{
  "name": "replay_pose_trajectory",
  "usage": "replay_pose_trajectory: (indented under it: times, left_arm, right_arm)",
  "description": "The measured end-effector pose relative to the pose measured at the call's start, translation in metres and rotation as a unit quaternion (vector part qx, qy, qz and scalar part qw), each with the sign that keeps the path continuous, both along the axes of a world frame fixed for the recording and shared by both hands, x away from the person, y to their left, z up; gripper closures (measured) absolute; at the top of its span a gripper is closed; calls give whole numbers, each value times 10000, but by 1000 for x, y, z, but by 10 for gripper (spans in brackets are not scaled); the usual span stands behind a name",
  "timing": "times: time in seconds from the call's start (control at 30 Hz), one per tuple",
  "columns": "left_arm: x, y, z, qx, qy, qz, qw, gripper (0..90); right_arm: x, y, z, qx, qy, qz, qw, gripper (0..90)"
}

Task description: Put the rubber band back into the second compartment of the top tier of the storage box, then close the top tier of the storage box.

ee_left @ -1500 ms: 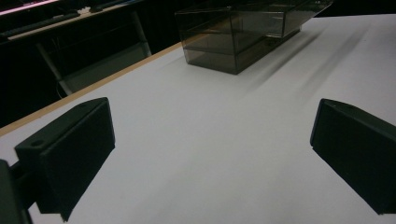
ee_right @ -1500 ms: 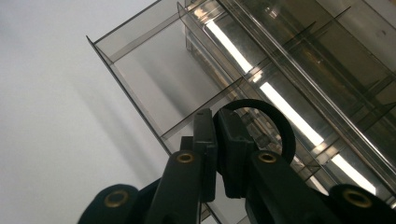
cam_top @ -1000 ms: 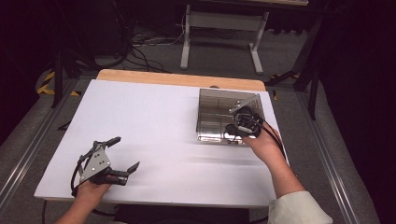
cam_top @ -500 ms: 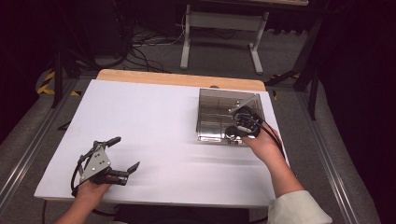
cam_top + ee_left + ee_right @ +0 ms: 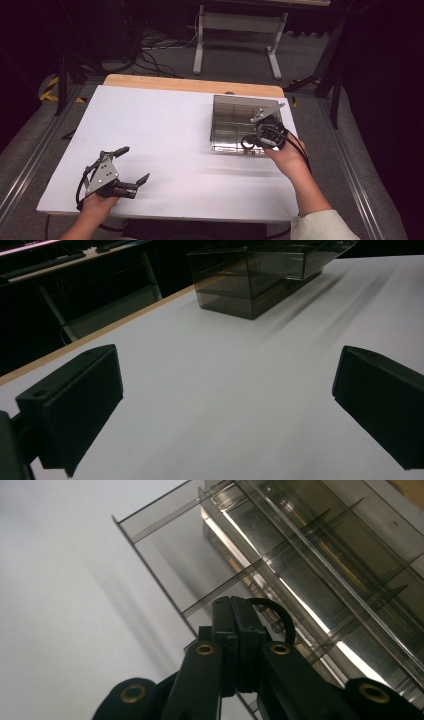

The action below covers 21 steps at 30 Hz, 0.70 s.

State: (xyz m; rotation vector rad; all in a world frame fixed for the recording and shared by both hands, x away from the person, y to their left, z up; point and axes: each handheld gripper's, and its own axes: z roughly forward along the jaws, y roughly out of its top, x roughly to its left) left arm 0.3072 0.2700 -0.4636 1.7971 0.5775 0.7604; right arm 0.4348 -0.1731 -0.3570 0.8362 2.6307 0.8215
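A smoky clear plastic box (image 5: 231,119) with several compartments stands at the right of the white table. My right gripper (image 5: 257,136) hangs over the box's near right part, held by a hand. Its jaws have just been closing and now press together (image 5: 234,603), over a compartment by the box's (image 5: 320,555) wall. A thin black loop (image 5: 280,614) sticks out from between the tips, pinched there. My left gripper (image 5: 136,162) rests near the table's front left, open, with nothing between its jaws (image 5: 227,405). The box (image 5: 255,275) lies far ahead of it.
The white tabletop (image 5: 165,130) has a wooden strip (image 5: 190,84) along its far edge. Beyond it are a grey floor with cables and a white stand (image 5: 235,30). Metal rails run along both sides of the table.
The right gripper shifted slightly over the box's near right part. The left hand and its gripper stayed where they were.
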Motion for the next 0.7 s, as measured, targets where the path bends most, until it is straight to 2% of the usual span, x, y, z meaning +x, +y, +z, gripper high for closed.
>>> replay_pose_trajectory:
  times: [0.03, 0.27, 0.4, 0.6, 0.7]
  left_arm:
    - [0, 0, 0, 5, -11, 7, 10000, 8]
    - [0, 0, 0, 20, -7, -12, 10000, 8]
    - [0, 0, 0, 16, -11, -14, 10000, 8]
    - [0, 0, 0, 16, -10, -14, 10000, 8]
    - [0, 0, 0, 12, -13, -7, 10000, 8]
  right_arm:
    - [-6, 0, 1, -67, -58, 143, 9999, 900]
    - [-22, 1, 4, -189, -162, 457, 9986, 900]
    - [-32, 0, 3, -251, -241, 546, 9979, 900]
    - [-38, -3, 0, -314, -307, 753, 9962, 900]
    - [-40, -4, -2, -359, -337, 761, 9959, 900]
